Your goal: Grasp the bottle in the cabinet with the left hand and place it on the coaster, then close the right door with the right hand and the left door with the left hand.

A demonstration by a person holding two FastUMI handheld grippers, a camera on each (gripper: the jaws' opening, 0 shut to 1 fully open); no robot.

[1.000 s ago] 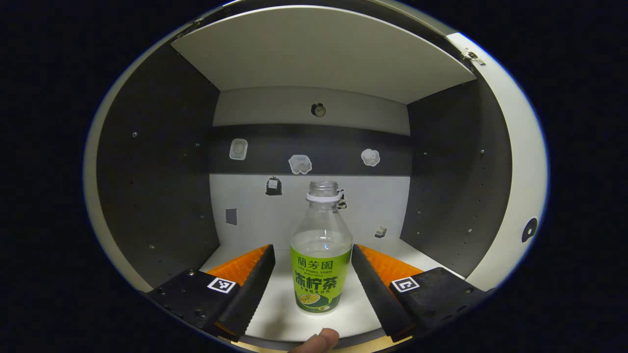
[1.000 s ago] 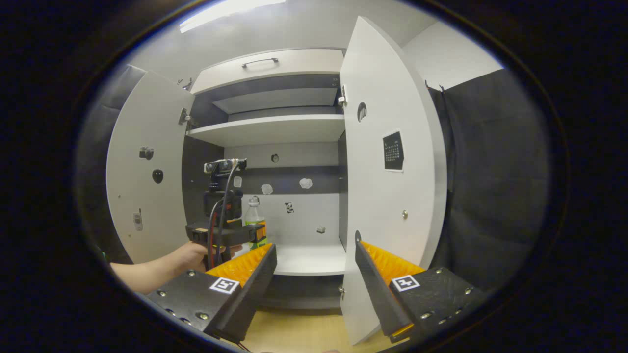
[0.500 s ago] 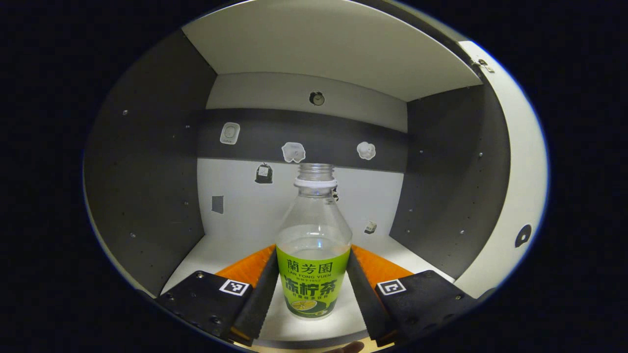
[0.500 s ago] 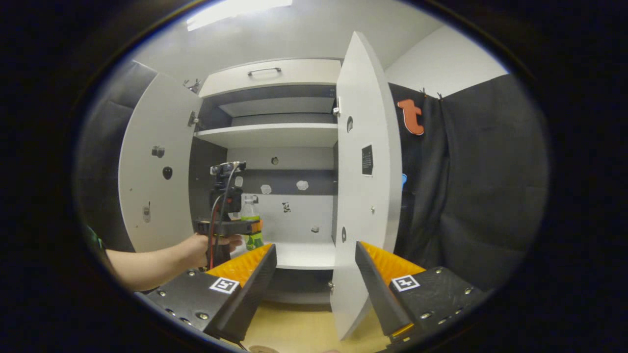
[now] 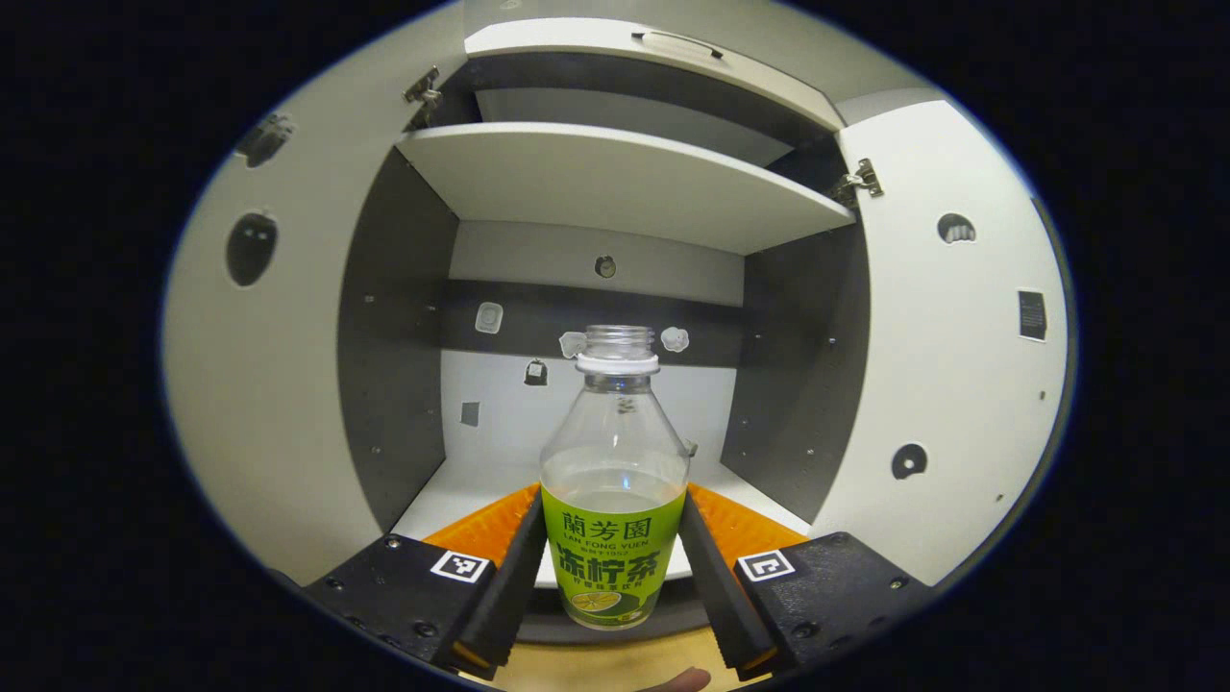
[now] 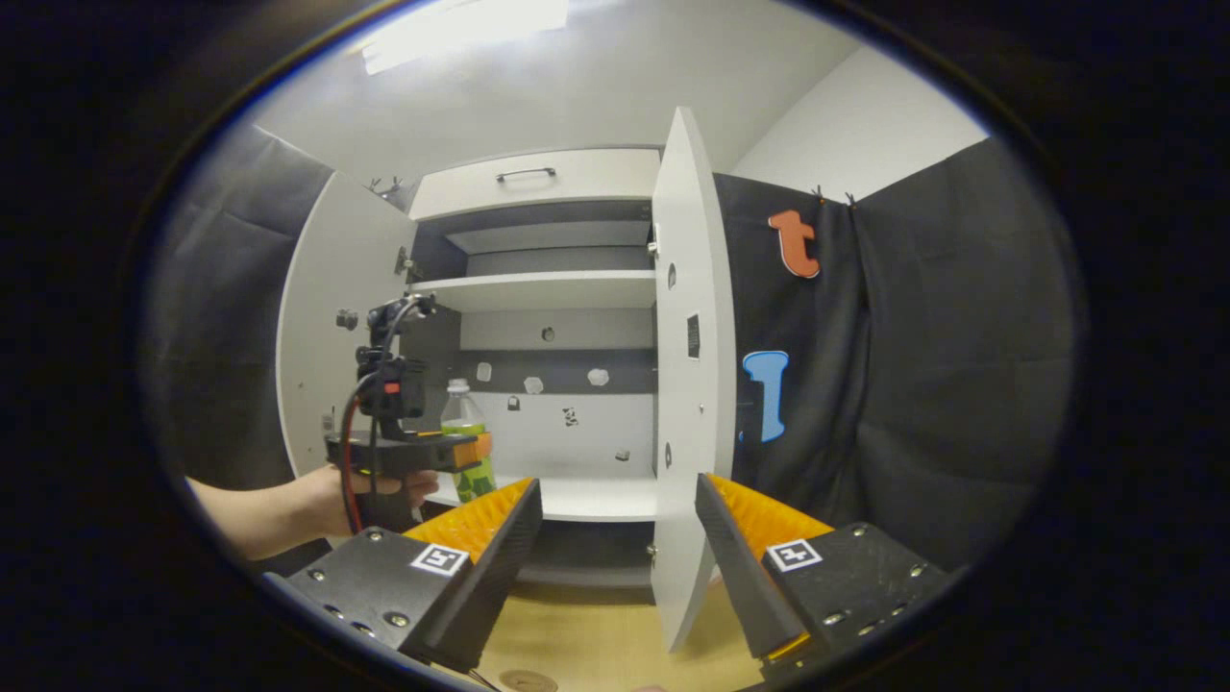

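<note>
An uncapped clear bottle (image 5: 613, 500) with a green label and a little liquid is held upright off the shelf. My left gripper (image 5: 611, 562) is shut on its label, both fingers pressing its sides. In the right gripper view the same bottle (image 6: 465, 437) hangs in front of the cabinet opening, in the left gripper (image 6: 469, 450) held by a hand (image 6: 332, 500). My right gripper (image 6: 615, 538) stands open and holds nothing, low in front of the cabinet. The right door (image 6: 687, 384) stands open edge-on; the left door (image 6: 332, 327) is swung wide. A round coaster (image 6: 527, 680) peeks in on the wooden table.
The cabinet's lower shelf (image 5: 461, 490) is white with dark side walls (image 5: 394, 336). An upper shelf (image 5: 615, 178) and a drawer front with a handle (image 6: 527, 174) sit above. Small stickers dot the back wall and doors. Wooden tabletop (image 6: 596, 634) lies below the cabinet.
The left gripper closed on the bottle and pulled it back out of the cabinet, lifting it off the shelf. The right gripper drew back and swung right, so the right door now looks edge-on.
</note>
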